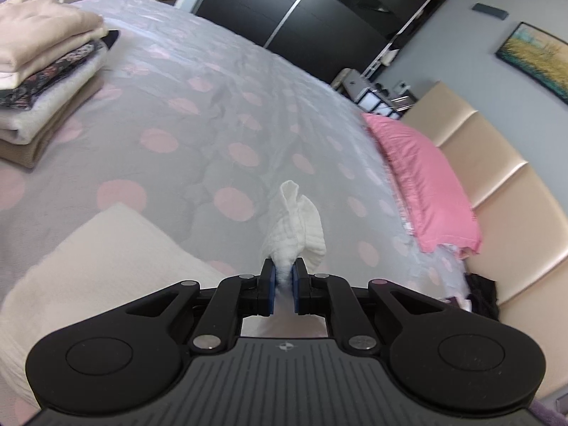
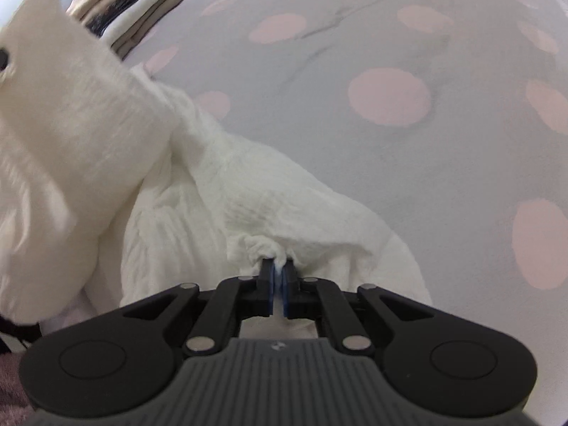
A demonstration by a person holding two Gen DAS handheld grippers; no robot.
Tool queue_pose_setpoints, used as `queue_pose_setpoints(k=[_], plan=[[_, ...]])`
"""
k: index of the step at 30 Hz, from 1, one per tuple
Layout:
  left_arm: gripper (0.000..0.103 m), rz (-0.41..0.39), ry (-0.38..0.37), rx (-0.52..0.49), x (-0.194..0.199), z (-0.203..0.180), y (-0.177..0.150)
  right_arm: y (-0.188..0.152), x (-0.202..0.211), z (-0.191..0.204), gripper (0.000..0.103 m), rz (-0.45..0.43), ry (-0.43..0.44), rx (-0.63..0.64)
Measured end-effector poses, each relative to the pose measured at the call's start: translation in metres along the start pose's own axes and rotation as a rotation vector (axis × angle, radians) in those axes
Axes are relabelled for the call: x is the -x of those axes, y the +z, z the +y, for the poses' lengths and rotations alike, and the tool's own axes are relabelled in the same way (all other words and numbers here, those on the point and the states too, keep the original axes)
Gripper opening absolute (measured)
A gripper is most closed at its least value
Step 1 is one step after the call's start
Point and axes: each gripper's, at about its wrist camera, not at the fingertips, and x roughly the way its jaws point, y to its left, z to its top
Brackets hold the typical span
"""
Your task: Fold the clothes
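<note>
A white crinkled garment is held over the grey bedspread with pink dots. My left gripper is shut on a bunched corner of the white garment, which sticks up past the blue pads. More of the same cloth hangs to the lower left in that view. My right gripper is shut on another gathered edge of the garment. The cloth rises from there to the upper left, where a lifted fold fills the view. What lies under the garment is hidden.
A stack of folded clothes lies on the bed at the far left, also seen as a stack in the right wrist view. A pink pillow rests against the beige padded headboard. A dark wardrobe stands beyond the bed.
</note>
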Motion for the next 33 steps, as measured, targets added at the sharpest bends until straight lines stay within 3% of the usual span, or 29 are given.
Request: queue_pose_setpoints(k=[8,13,17,21,23,25,28,31,33], plan=[[0.007,0.085,0.264,-0.050,-0.022,0.035,-0.007,-0.003,-0.006,0.004,0.005,0.031,0.002,0.009],[0.009,0.155,0.353,-0.118,-0.034,0.043,-0.018,0.000,-0.006,0.010,0.005,0.035,-0.027,0.023],[0.015,0.094,0.397,-0.177,-0.023,0.031,-0.018,-0.003,-0.007,0.012,0.005,0.033,-0.040,0.019],[0.022,-0.026,0.359,-0.356,0.005,-0.007,-0.017,-0.003,-0.007,0.012,0.005,0.028,-0.042,0.007],[0.026,-0.061,0.299,-0.467,0.017,-0.033,-0.019,-0.004,-0.005,0.011,0.005,0.025,-0.039,-0.004],[0.035,-0.030,0.186,-0.584,0.021,-0.058,-0.026,-0.006,-0.003,0.010,0.005,0.022,-0.034,-0.017],[0.037,0.044,0.042,-0.762,0.016,-0.091,-0.046,-0.008,0.000,0.005,0.005,0.021,-0.025,-0.039],[0.037,0.101,0.001,-0.966,-0.003,-0.117,-0.078,-0.009,0.003,0.002,0.005,0.023,-0.014,-0.060],[0.037,0.137,-0.021,-1.050,-0.016,-0.126,-0.095,-0.010,0.004,0.002,0.005,0.023,-0.014,-0.062]])
